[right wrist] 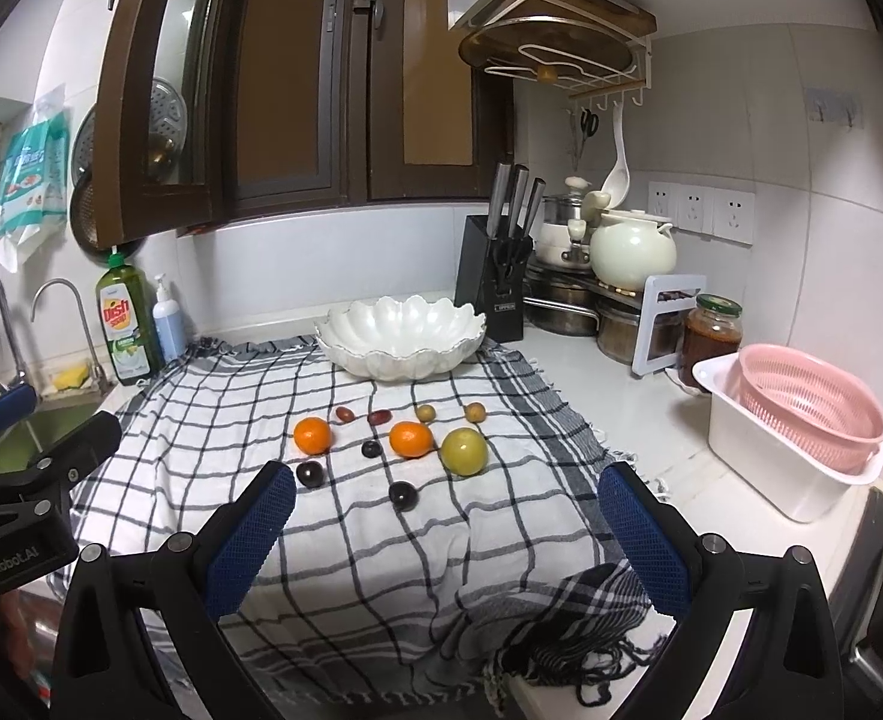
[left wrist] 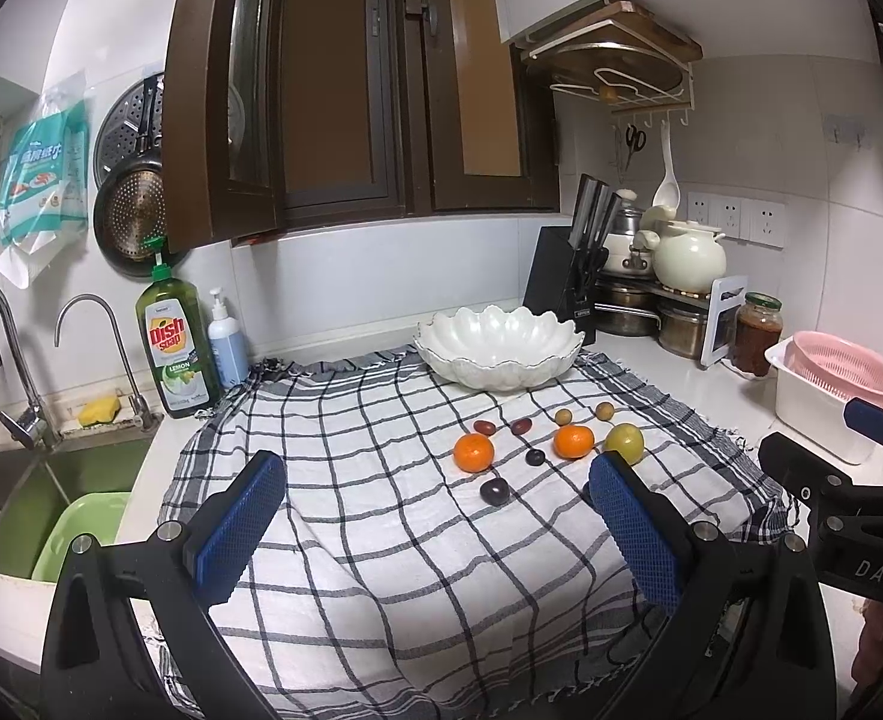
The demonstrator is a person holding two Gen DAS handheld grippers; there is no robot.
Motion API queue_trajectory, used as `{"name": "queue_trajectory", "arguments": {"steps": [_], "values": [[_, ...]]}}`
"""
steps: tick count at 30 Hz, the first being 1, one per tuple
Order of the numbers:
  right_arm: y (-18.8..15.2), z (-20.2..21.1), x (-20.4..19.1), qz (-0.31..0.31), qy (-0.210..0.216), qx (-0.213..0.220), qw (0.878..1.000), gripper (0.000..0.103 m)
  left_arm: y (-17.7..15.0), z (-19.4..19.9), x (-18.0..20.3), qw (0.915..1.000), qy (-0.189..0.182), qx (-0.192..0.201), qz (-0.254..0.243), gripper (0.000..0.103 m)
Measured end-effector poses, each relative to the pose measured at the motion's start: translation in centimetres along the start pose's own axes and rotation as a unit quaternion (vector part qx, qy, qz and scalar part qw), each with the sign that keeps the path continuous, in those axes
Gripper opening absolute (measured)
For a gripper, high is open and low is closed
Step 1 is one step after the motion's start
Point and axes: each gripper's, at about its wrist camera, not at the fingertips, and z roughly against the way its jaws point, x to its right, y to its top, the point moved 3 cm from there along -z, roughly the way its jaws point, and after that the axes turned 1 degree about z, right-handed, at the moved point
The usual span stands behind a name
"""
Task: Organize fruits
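Right wrist | scalloped glossy bowl | checked cloth | both hand-held grippers wide apart, empty

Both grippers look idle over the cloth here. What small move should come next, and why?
Probably ease the open right gripper forward and down onto the nearest dark plum. Both grippers are empty, the white bowl holds nothing, and every fruit lies loose on the checked cloth; that plum lies almost between its fingers.
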Motion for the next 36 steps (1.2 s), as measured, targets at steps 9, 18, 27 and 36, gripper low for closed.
{"name": "queue_trajectory", "arguments": {"steps": [9, 18, 27, 36], "values": [[-0.03, 0.04, 0.01, 0.001, 0.002, 0.000, 1.000, 0.102, -0.13, -0.01, -0.09, 1.0000, -0.001, 0.000, 0.000, 0.103], [-0.12, 0.04, -0.13, 0.001, 0.002, 0.001, 1.000, 0.102, -0.15, 0.35, 0.20, 1.0000, -0.001, -0.001, -0.001, 0.103], [-0.20, 0.02, -0.25, 0.001, 0.001, 0.001, 1.000, 0.102, -0.20, 0.30, 0.20, 1.0000, -0.001, -0.001, -0.001, 0.103], [-0.22, -0.01, -0.25, 0.002, 0.001, 0.001, 1.000, 0.102, -0.17, 0.28, 0.11, 1.0000, -0.001, -0.001, -0.001, 0.103]]}}
